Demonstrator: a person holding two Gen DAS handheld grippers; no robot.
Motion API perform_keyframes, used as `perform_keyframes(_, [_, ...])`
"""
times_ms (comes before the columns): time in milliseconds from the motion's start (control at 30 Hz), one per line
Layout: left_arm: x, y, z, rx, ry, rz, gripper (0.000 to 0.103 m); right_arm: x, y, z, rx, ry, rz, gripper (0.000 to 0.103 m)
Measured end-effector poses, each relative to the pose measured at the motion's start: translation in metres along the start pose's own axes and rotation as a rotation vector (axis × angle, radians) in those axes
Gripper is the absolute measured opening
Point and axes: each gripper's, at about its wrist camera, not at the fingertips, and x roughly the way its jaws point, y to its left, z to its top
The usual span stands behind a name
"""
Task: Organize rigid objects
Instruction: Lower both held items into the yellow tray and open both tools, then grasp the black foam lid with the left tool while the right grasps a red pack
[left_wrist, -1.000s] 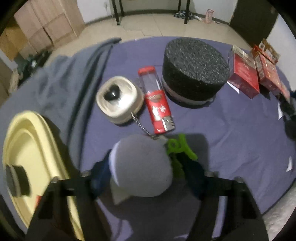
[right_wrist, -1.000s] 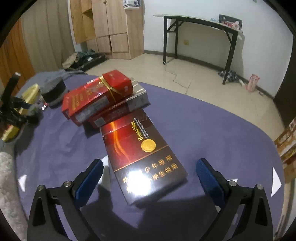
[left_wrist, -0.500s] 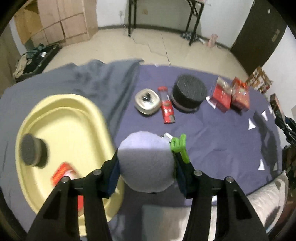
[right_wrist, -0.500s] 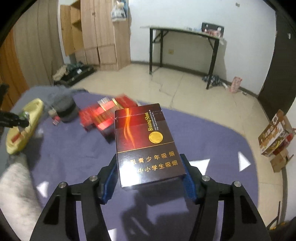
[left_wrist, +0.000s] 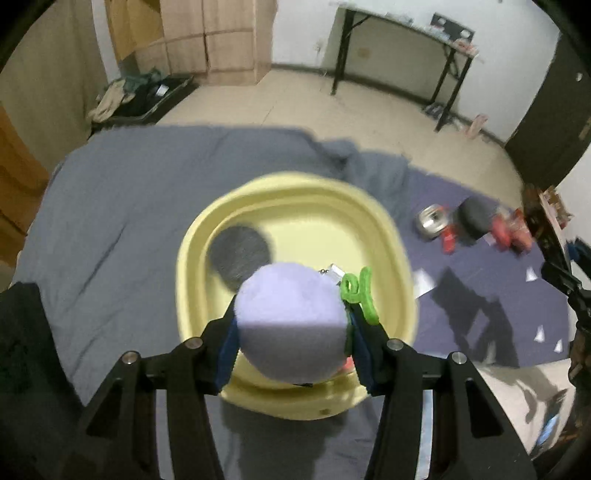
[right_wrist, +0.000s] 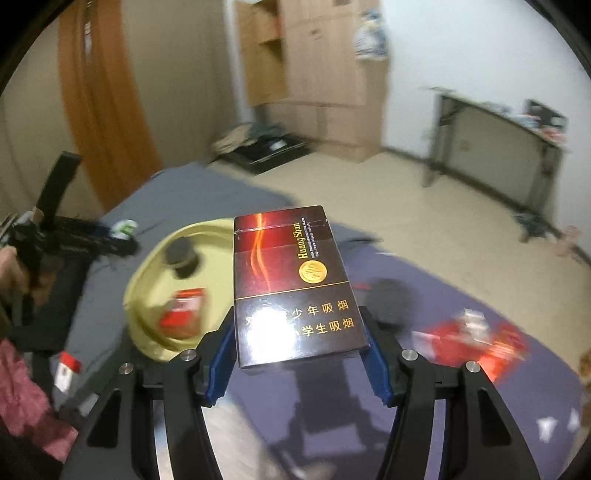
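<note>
The left gripper has its fingers clamped on a lilac plush ball with a green clip, held above the yellow basin that holds a dark round puff. The right gripper has its fingers closed tight on a dark cigarette box, up off the bed. Beyond it sit the basin with a red pack inside and, to the right, blurred red packs on the purple sheet.

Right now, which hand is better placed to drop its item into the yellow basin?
Left. Its gripper holds the plush ball right over the basin; the right gripper, holding the dark box, is off to the side.
</note>
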Motion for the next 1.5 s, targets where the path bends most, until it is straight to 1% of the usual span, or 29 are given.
perform_keyframes(33, [0.008,0.005,-0.004,-0.005,0.017,0.008,0.054,0.019,0.010,0.005,-0.021,0.029,0.016,0.059])
perform_keyframes(67, [0.024,0.010,-0.009,-0.017,0.047,0.010,0.054,0.040,0.021,0.010,-0.041,0.062,0.033,0.059])
perform_keyframes(133, [0.052,0.023,-0.018,-0.044,0.104,0.011,0.054,0.087,0.038,0.020,-0.064,0.126,0.070,0.059])
perform_keyframes(167, [0.063,0.026,-0.022,-0.048,0.126,0.019,0.054,0.116,0.048,0.023,-0.069,0.171,0.083,0.059])
perform_keyframes(200, [0.077,0.030,-0.026,-0.051,0.151,0.030,0.054,0.143,0.057,0.025,-0.074,0.215,0.086,0.059])
perform_keyframes(300, [0.098,0.036,-0.028,-0.061,0.168,0.025,0.054,0.198,0.075,0.034,-0.108,0.279,0.067,0.059])
perform_keyframes(367, [0.109,0.041,-0.027,-0.066,0.174,0.034,0.054,0.220,0.075,0.038,-0.130,0.290,0.047,0.059])
perform_keyframes(400, [0.117,0.043,-0.027,-0.063,0.190,0.049,0.055,0.232,0.077,0.039,-0.131,0.309,0.030,0.059])
perform_keyframes(433, [0.120,0.045,-0.028,-0.065,0.196,0.043,0.056,0.236,0.081,0.042,-0.131,0.316,0.031,0.059])
perform_keyframes(500, [0.123,0.043,-0.028,-0.055,0.190,0.041,0.062,0.247,0.083,0.043,-0.132,0.307,0.031,0.060])
perform_keyframes(533, [0.123,0.040,-0.028,-0.044,0.183,0.036,0.064,0.244,0.079,0.042,-0.117,0.301,0.032,0.062])
perform_keyframes(567, [0.123,0.040,-0.029,-0.042,0.181,0.023,0.070,0.243,0.077,0.043,-0.092,0.302,0.041,0.064])
perform_keyframes(600, [0.122,0.040,-0.029,-0.047,0.177,0.009,0.073,0.237,0.074,0.043,-0.064,0.295,0.054,0.069])
perform_keyframes(633, [0.118,0.039,-0.028,-0.058,0.172,-0.006,0.077,0.228,0.071,0.044,-0.031,0.273,0.069,0.078])
perform_keyframes(667, [0.114,0.039,-0.028,-0.064,0.167,-0.020,0.090,0.218,0.068,0.044,-0.006,0.242,0.076,0.086])
perform_keyframes(700, [0.106,0.039,-0.028,-0.066,0.152,-0.039,0.103,0.204,0.063,0.045,0.014,0.208,0.068,0.097])
perform_keyframes(800, [0.072,0.030,-0.020,-0.037,0.056,-0.005,0.103,0.154,0.034,0.044,0.094,0.121,0.051,0.102])
perform_keyframes(867, [0.060,0.017,-0.013,-0.020,0.052,-0.034,0.103,0.119,0.004,0.040,0.150,0.084,0.013,0.103])
perform_keyframes(933, [0.047,-0.009,-0.002,0.014,0.029,-0.061,0.103,0.088,-0.027,0.033,0.190,0.071,-0.025,0.103])
perform_keyframes(967, [0.040,-0.024,0.003,0.034,0.016,-0.072,0.103,0.071,-0.047,0.026,0.210,0.069,-0.067,0.103])
perform_keyframes(1033, [0.032,-0.060,0.016,0.066,-0.005,-0.112,0.103,0.035,-0.093,0.007,0.260,0.081,-0.196,0.103])
perform_keyframes(1067, [0.029,-0.078,0.021,0.076,-0.013,-0.131,0.103,0.026,-0.110,-0.002,0.291,0.091,-0.235,0.103])
perform_keyframes(1167, [0.027,-0.135,0.036,0.121,-0.021,-0.168,0.103,-0.001,-0.171,-0.037,0.448,0.133,-0.367,0.103])
perform_keyframes(1200, [0.031,-0.161,0.040,0.146,-0.021,-0.165,0.103,-0.007,-0.188,-0.049,0.504,0.129,-0.397,0.103])
perform_keyframes(1267, [0.040,-0.193,0.051,0.173,-0.020,-0.148,0.103,-0.007,-0.207,-0.061,0.560,0.117,-0.414,0.103])
perform_keyframes(1367, [0.067,-0.241,0.064,0.183,-0.004,-0.137,0.103,0.018,-0.224,-0.077,0.581,0.131,-0.448,0.103])
perform_keyframes(1433, [0.094,-0.262,0.073,0.157,0.004,-0.145,0.103,0.041,-0.232,-0.081,0.615,0.136,-0.456,0.103])
perform_keyframes(1467, [0.106,-0.268,0.076,0.144,0.013,-0.135,0.103,0.052,-0.237,-0.080,0.642,0.140,-0.459,0.103])
perform_keyframes(1500, [0.117,-0.272,0.077,0.137,0.023,-0.113,0.103,0.063,-0.242,-0.078,0.663,0.137,-0.443,0.103])
